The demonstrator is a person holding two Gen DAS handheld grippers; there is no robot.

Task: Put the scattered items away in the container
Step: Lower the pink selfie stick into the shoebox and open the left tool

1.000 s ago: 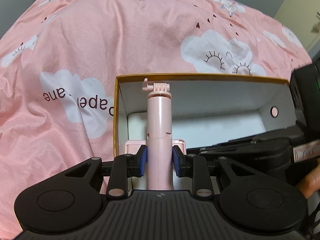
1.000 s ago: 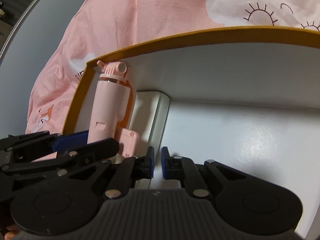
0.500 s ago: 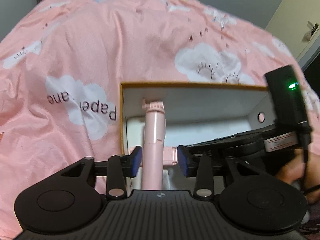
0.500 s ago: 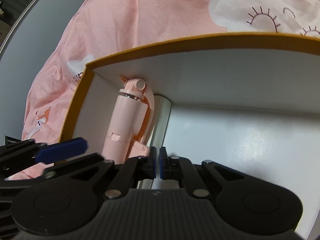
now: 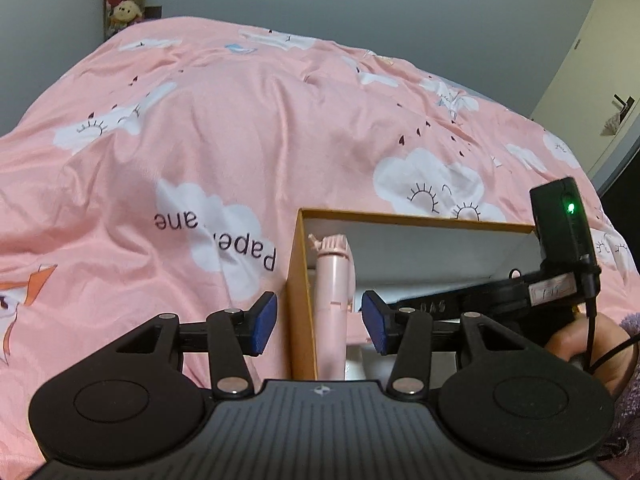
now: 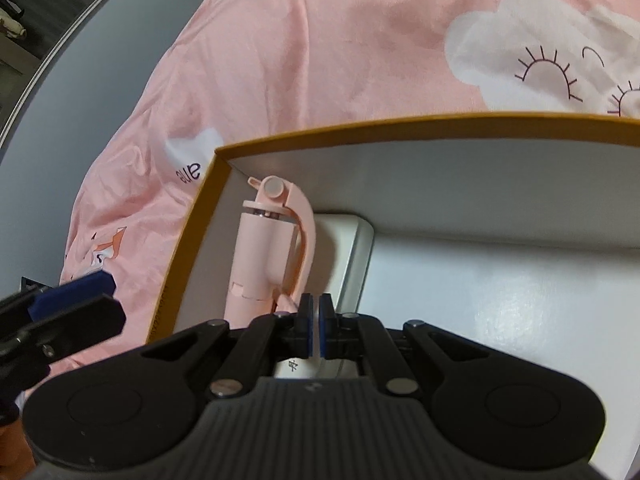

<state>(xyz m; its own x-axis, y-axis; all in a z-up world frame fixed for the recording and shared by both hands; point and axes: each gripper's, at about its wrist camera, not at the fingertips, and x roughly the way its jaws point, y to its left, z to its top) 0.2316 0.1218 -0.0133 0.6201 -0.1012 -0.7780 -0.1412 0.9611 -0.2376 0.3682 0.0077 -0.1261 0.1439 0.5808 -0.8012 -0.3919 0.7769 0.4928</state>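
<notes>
A pink selfie stick [image 5: 332, 280] lies in the orange-rimmed white box [image 5: 416, 216], along its left wall. My left gripper [image 5: 318, 318] hovers above and behind it; its jaws are opening and stand apart from the stick, straddling the box's left wall without touching. From the right wrist, the stick [image 6: 268, 252] rests in the box's [image 6: 360, 124] left corner beside a white flat insert [image 6: 352, 248]. My right gripper [image 6: 316, 326] is inside the box, shut, with nothing clearly held. A white rounded object [image 6: 296, 368] shows just below its pads.
The box sits on a pink bedspread [image 5: 240, 140] with cloud prints. Plush toys [image 5: 124, 0] stand at the far wall and a door [image 5: 592, 80] at the right. A person's hand [image 5: 576, 340] holds the right gripper's body [image 5: 480, 300].
The left jaws let go of the pink stick and spread wide while the gripper drew back and up. The stick now lies in the box. The right jaws closed their small gap.
</notes>
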